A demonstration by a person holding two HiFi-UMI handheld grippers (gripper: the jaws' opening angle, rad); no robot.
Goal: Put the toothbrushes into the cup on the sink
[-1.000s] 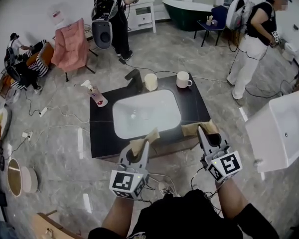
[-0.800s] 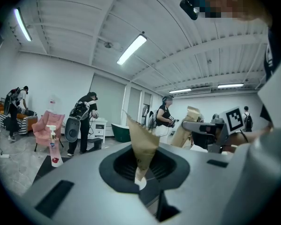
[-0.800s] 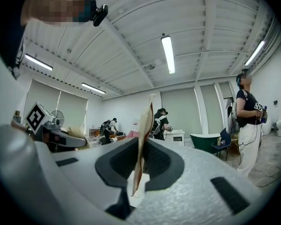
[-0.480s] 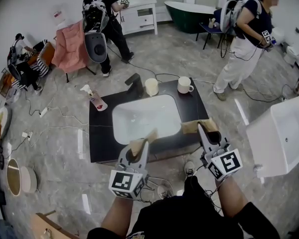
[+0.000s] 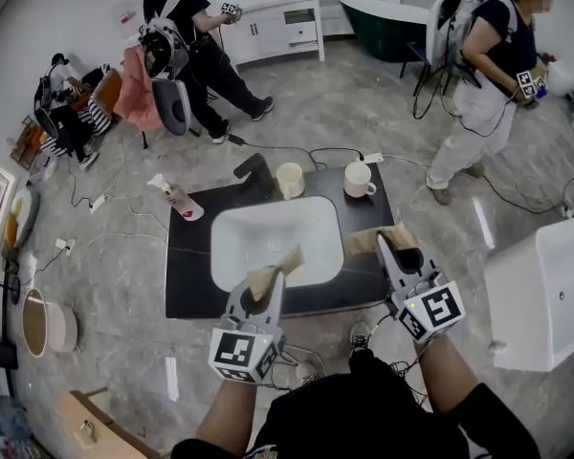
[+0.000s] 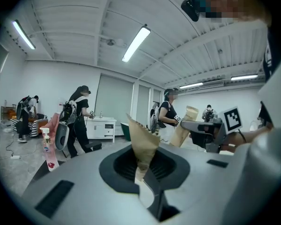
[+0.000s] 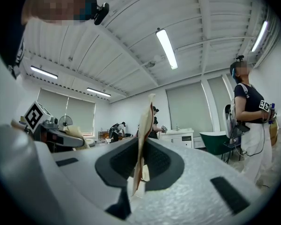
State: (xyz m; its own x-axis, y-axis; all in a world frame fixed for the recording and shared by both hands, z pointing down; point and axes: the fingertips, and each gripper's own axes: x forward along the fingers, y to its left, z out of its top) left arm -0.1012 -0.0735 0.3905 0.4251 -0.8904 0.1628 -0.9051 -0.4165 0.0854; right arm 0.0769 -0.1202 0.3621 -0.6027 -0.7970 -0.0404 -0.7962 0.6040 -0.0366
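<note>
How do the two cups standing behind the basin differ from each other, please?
The cream cup shows no handle, while the white mug has one on the side away from the black faucet. The cream cup stands right beside that faucet; the white mug stands apart, further right. Both are upright on the dark counter.

paper wraps hide whatever the left packet point(image 5: 289, 259) and right packet point(image 5: 368, 242) contain. the white basin point(image 5: 545, 295) is cut off at the head view's right edge.
</note>
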